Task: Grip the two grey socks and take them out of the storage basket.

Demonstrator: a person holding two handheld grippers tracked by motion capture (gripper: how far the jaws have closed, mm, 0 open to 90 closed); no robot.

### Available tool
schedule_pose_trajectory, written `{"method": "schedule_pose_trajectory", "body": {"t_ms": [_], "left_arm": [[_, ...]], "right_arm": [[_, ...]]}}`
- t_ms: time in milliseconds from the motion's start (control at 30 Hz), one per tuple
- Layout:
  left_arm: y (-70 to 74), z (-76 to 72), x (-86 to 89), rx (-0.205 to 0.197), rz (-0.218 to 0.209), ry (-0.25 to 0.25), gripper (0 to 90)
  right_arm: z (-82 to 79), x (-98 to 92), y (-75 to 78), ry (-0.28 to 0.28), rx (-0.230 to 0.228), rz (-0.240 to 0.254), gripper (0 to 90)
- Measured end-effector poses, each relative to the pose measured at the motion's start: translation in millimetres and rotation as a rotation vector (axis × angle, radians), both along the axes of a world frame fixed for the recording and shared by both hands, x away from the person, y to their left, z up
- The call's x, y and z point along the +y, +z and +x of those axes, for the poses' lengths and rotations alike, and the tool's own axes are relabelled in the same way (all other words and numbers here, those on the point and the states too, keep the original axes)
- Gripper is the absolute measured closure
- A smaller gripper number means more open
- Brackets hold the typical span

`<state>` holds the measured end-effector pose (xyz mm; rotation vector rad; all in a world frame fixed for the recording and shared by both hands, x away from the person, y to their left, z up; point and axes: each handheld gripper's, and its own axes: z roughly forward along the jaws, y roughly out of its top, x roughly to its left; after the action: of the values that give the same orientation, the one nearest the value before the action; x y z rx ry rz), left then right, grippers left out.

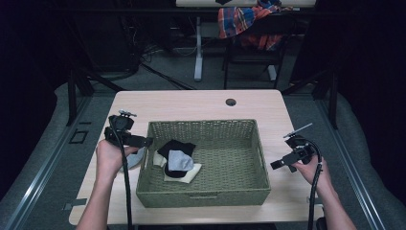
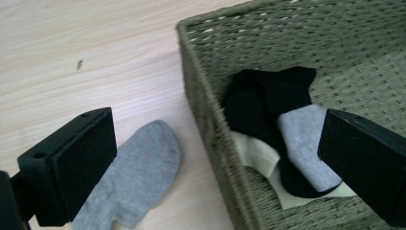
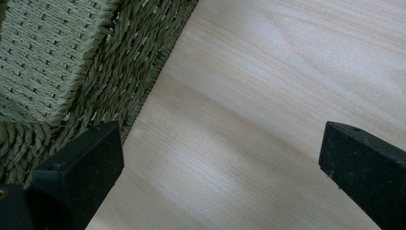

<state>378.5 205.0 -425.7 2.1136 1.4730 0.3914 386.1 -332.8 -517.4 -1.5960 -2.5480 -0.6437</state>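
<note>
A green woven basket (image 1: 206,197) stands in the middle of the wooden table. In its left part lie a black sock (image 2: 253,103), a grey sock (image 2: 301,143) on top of it and a cream sock (image 2: 253,153) underneath. Another grey sock (image 2: 136,175) lies flat on the table just outside the basket's left wall (image 2: 201,100). My left gripper (image 2: 215,143) hovers over that wall, open, with nothing held. My right gripper (image 3: 220,148) is open over bare table beside the basket's right wall (image 3: 139,62). In the high view the left gripper (image 1: 142,141) and right gripper (image 1: 281,164) flank the basket.
The table (image 1: 191,103) has a round cable hole (image 1: 231,102) near its far edge. Beyond it stands a chair draped with a plaid cloth (image 1: 242,21). Bare wood lies to the right of the basket and behind it.
</note>
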Motion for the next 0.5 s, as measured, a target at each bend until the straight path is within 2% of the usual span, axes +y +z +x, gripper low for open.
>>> {"method": "schedule_pose_trajectory", "body": {"t_ms": [200, 433, 467, 500], "left_arm": [[-2.4, 2.3, -23.3, 0.008, 0.014, -0.058, 0.1], [-8.4, 6.3, -43.0, 0.029, 0.02, -0.103, 0.3], [-9.4, 6.8, -45.2, 0.03, 0.019, -0.106, 0.5], [-10.7, 7.5, -47.9, 0.032, 0.018, -0.111, 0.7]], "right_arm": [[-0.2, 0.0, 0.1, 0.0, 0.0, 0.0, 1.3], [-0.2, -0.5, 0.0, 0.002, 0.002, -0.001, 1.3], [-1.6, 0.7, -1.5, -0.027, -0.012, 0.013, 1.2], [-1.8, 0.7, -1.7, -0.029, -0.013, 0.014, 1.3]]}}
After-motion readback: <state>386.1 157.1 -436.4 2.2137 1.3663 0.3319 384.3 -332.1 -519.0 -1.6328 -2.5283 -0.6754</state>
